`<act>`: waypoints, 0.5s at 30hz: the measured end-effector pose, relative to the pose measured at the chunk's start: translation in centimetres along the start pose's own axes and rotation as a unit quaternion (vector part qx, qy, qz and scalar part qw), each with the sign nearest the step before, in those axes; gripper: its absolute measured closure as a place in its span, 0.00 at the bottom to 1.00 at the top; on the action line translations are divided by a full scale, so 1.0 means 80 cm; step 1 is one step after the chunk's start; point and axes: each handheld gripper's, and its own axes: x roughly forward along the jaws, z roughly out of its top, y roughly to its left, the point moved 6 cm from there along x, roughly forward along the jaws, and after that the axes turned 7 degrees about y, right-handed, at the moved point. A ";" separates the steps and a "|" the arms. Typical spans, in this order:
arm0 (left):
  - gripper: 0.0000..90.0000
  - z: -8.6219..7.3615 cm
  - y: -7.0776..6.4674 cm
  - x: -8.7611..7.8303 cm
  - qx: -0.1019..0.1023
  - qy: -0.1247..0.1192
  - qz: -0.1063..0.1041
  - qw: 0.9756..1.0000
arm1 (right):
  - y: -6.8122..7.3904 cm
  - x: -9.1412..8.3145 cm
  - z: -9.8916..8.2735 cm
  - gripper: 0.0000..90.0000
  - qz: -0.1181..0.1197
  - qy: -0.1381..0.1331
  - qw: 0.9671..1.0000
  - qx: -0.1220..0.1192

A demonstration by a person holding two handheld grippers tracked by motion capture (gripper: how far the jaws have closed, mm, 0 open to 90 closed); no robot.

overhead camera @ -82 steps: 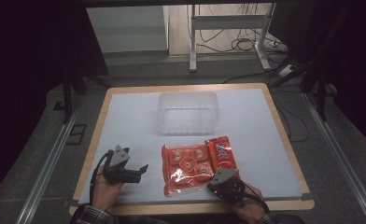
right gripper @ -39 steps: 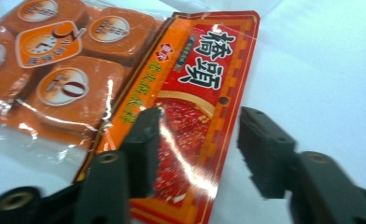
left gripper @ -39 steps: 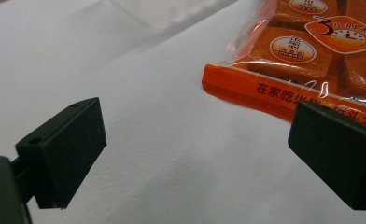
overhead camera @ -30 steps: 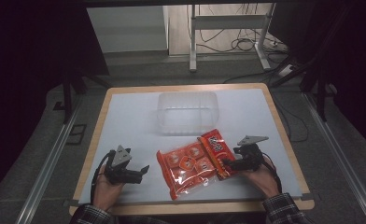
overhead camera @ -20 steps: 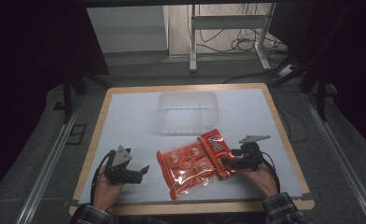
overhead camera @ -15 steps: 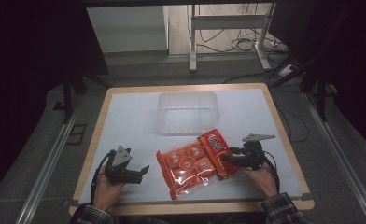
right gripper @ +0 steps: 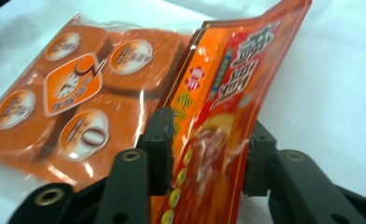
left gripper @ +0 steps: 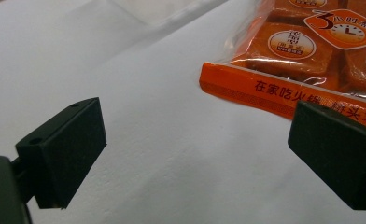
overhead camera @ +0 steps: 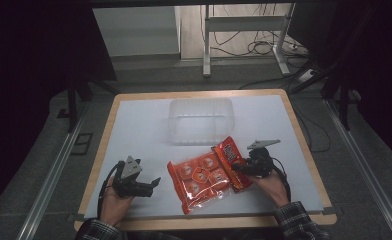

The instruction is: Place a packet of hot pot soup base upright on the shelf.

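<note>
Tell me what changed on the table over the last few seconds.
The right gripper swung round to the right of the packs and its fingers have just been closing on the glossy red snack packet, tipping it on edge. The left gripper, orange multi-pack pouch and clear plastic tub stayed put.

A wood-rimmed table (overhead camera: pixel 304 150) with a white top is sitting mid-frame on grey carpet (overhead camera: pixel 44 150). Metal floor rails (overhead camera: pixel 49 185) are running along both sides. Cables (overhead camera: pixel 254 47) are lying around white stand legs (overhead camera: pixel 206 45) at top centre, darkness closing in at both edges.
</note>
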 end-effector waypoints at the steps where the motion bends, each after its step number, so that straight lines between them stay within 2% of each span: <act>1: 0.04 0.000 0.000 0.000 0.000 0.000 0.000 1.000 | -0.002 0.003 0.003 0.75 -0.003 0.005 1.000 -0.005; 4: 0.04 0.000 0.001 0.000 -0.002 -0.001 0.000 1.000 | -0.006 0.011 0.005 0.91 0.000 0.026 1.000 -0.009; 6: 0.04 -0.001 0.001 -0.001 -0.002 -0.001 0.000 1.000 | -0.005 0.011 0.006 0.98 0.017 0.031 0.999 -0.004; 8: 0.04 0.000 0.001 -0.001 -0.001 -0.002 0.000 1.000 | -0.002 0.007 0.008 0.99 0.014 0.029 0.999 0.000; 10: 0.04 0.000 0.001 -0.001 -0.001 -0.002 0.000 1.000 | 0.002 0.004 0.009 0.99 0.004 0.032 0.999 -0.011; 15: 0.04 0.000 0.002 -0.001 -0.003 -0.005 0.001 1.000 | 0.015 -0.011 0.017 0.99 0.001 0.021 1.000 -0.022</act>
